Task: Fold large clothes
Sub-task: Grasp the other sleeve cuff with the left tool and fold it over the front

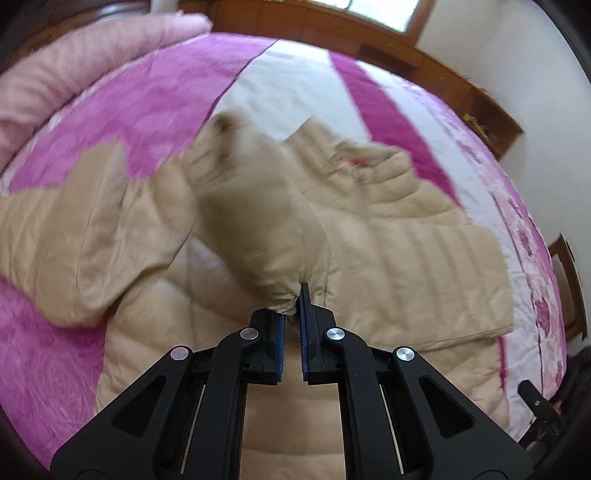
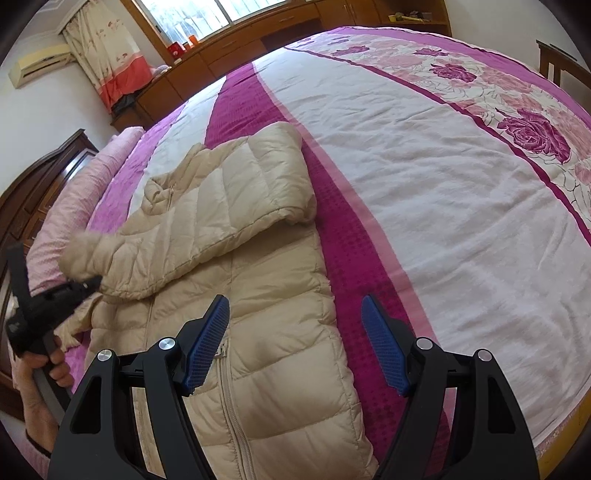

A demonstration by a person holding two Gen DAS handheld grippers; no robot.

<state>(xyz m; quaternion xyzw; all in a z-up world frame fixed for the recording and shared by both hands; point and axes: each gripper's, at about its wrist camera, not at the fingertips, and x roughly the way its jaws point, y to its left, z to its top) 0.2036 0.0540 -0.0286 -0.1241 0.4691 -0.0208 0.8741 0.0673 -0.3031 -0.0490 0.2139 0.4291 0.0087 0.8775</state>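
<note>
beige jacket, one sleeve pinched

quilted beige puffer jacket lies flat on the pink-and-white bedspread, its zipper facing up and its collar toward the far window. one sleeve lies folded across the jacket's chest. the left gripper is clamped tight on the cuff of the jacket's other sleeve, which rises blurred above the jacket's body; in the right wrist view that same gripper sits at the jacket's left edge, held by a hand. the right gripper hangs over the jacket's lower right part with its blue pads spread wide and nothing between them. a pale pink blanket lies bunched beyond the jacket, by the dark headboard. past the jacket's collar, wooden cabinets line the wall under the window, beside a curtain.
</note>
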